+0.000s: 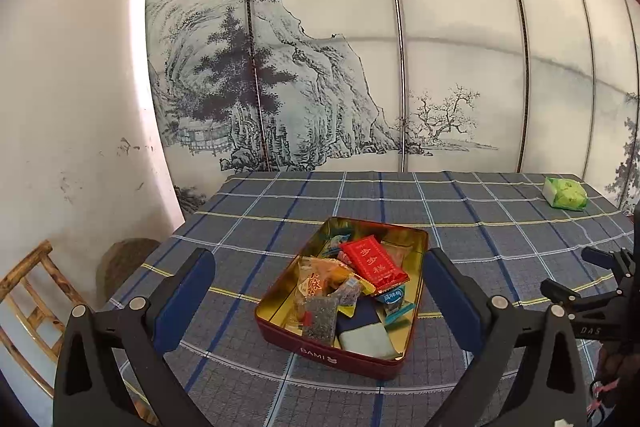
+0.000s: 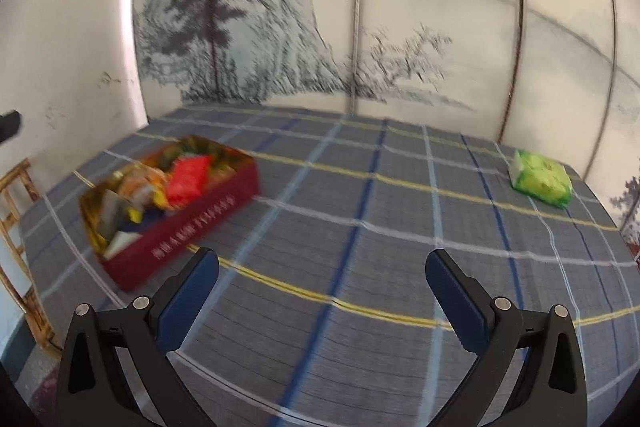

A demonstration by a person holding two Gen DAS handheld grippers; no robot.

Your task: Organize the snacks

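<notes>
A dark red tin box (image 1: 320, 353) with a gold inside stands on the checked tablecloth and holds several wrapped snacks, a red packet (image 1: 374, 262) on top. My left gripper (image 1: 320, 291) is open and empty, just in front of and above the box. The box also shows in the right wrist view (image 2: 200, 223) at the left, blurred. A green snack packet (image 2: 541, 179) lies alone at the far right of the table; it also shows in the left wrist view (image 1: 566, 194). My right gripper (image 2: 322, 287) is open and empty over bare cloth, well short of the green packet.
The table (image 2: 360, 307) carries a blue-grey checked cloth and stands against a painted landscape screen (image 1: 320, 47). A bamboo chair (image 1: 28, 291) stands to the left of the table. The right gripper's body (image 1: 600, 291) shows at the right edge of the left wrist view.
</notes>
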